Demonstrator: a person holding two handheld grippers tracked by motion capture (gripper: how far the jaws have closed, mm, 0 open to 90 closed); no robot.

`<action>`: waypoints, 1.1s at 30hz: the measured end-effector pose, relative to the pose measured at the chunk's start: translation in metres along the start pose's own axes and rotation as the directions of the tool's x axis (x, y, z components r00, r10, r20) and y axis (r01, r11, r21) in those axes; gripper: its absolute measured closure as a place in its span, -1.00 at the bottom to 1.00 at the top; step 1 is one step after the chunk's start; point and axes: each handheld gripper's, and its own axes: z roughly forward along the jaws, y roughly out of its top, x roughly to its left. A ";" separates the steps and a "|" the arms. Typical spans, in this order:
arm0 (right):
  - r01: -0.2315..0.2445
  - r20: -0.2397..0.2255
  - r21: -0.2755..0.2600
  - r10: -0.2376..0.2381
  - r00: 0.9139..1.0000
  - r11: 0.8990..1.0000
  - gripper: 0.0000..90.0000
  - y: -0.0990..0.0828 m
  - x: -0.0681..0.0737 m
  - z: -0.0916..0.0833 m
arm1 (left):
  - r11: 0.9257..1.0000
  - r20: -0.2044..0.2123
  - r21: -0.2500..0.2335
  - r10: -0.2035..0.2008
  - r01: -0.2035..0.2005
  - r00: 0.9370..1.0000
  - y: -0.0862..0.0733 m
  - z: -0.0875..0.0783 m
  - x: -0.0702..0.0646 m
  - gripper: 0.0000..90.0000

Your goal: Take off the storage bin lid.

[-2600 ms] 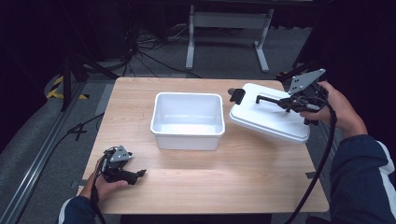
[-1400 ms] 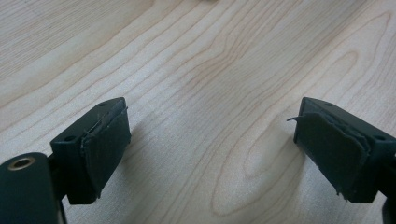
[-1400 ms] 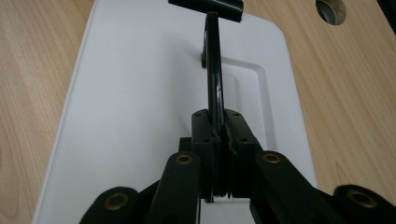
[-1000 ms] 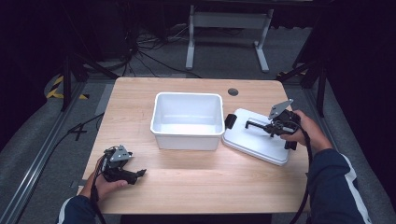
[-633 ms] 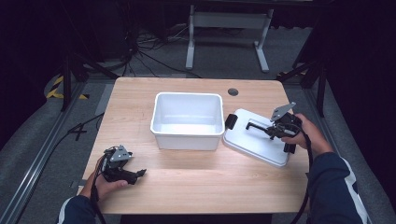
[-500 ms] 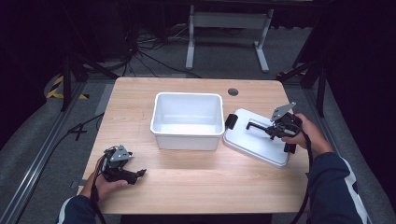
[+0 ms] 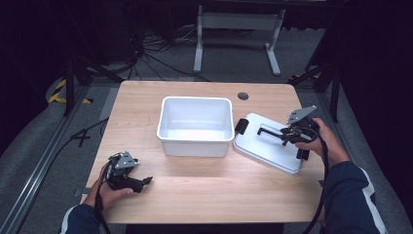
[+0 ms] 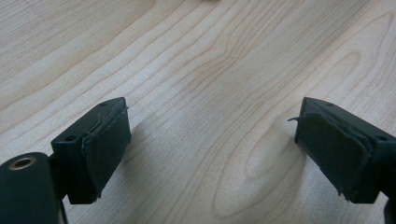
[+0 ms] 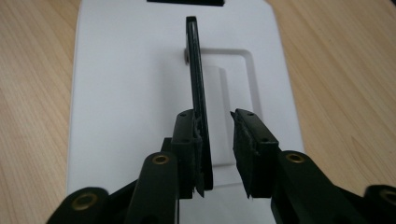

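Nearest me, my left gripper (image 7: pixel 141 182) rests on the wooden table (image 7: pixel 195 195) at its near left corner, jaws spread wide over bare wood grain (image 8: pixel 210 140), holding nothing. My left hand (image 7: pixel 109 187) wraps its body.

Further in and to the right, my right gripper (image 7: pixel 265 131) sits over the white lid (image 7: pixel 265 148), which lies flat on the table just right of the tub. In the right gripper view the jaws straddle the lid's raised black handle (image 9: pixel 198 102); one pad touches it, the other stands slightly off, so the grip is released. A black latch (image 7: pixel 241 126) on the lid's end faces the tub.

The white plastic tub (image 7: pixel 195 124) stands open at mid-table. Beyond it, a cable grommet (image 7: pixel 243 96), then a metal stand (image 7: pixel 238 29) and floor cables (image 7: pixel 146 53).
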 end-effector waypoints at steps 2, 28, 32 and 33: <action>-0.019 0.005 -0.032 0.019 1.000 0.999 0.46 -0.001 0.000 -0.005 | 1.000 0.000 0.000 0.000 0.000 1.000 0.000 0.000 0.000 -0.76; -0.051 0.075 -0.249 0.071 0.995 0.967 -0.23 -0.010 0.044 -0.046 | 1.000 -0.001 0.000 -0.001 0.001 1.000 0.000 0.000 0.000 -0.76; -0.037 0.070 -0.265 0.057 0.996 0.963 -0.30 -0.011 0.057 -0.047 | 1.000 -0.005 0.005 -0.002 0.002 1.000 0.000 0.000 -0.001 -0.76; -0.037 0.070 -0.265 0.057 0.996 0.963 -0.30 -0.011 0.057 -0.047 | 1.000 -0.005 0.005 -0.002 0.002 1.000 0.000 0.000 -0.001 -0.76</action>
